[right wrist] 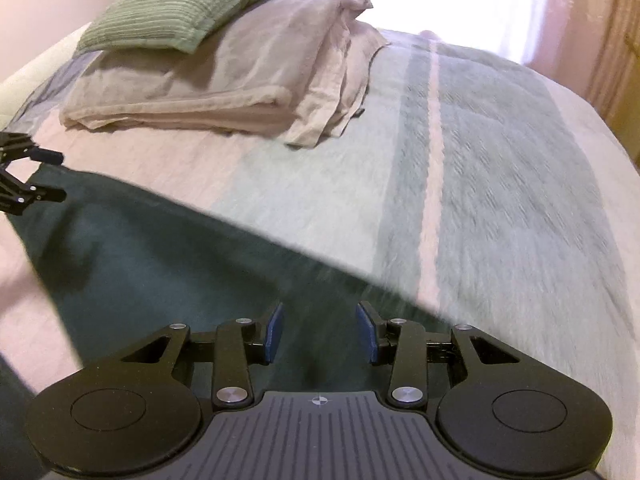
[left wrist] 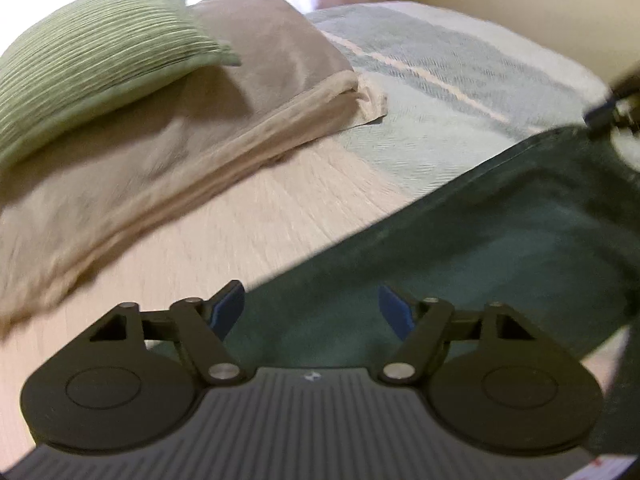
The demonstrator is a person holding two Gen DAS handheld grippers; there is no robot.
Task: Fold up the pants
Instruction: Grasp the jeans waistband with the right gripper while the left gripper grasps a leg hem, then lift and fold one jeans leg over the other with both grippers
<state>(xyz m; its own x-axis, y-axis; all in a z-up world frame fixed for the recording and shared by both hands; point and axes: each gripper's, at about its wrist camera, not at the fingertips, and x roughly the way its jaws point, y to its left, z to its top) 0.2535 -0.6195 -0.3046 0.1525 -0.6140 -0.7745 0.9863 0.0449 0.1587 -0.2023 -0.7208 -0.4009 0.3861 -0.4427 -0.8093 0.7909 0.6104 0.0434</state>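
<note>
Dark green pants (left wrist: 500, 232) lie spread flat across the bed, a long straight edge running diagonally in both views. My left gripper (left wrist: 311, 310) hovers low over one end of them, blue pads wide apart, cloth under the gap but not pinched. In the right wrist view the same left gripper (right wrist: 61, 177) shows at the far left with the corner of the pants (right wrist: 160, 248) between its spread fingers. My right gripper (right wrist: 321, 332) hangs over the other end, pads apart with green cloth visible behind the gap. Its tip (left wrist: 600, 114) sits at the pants' far corner.
The bed carries a pale green and pink striped blanket (right wrist: 500, 180). A beige folded sheet or pillow (right wrist: 240, 80) lies beyond the pants, with a ribbed green cushion (right wrist: 180, 4) on top. A pink curtain (right wrist: 580, 20) and bright window stand behind the bed.
</note>
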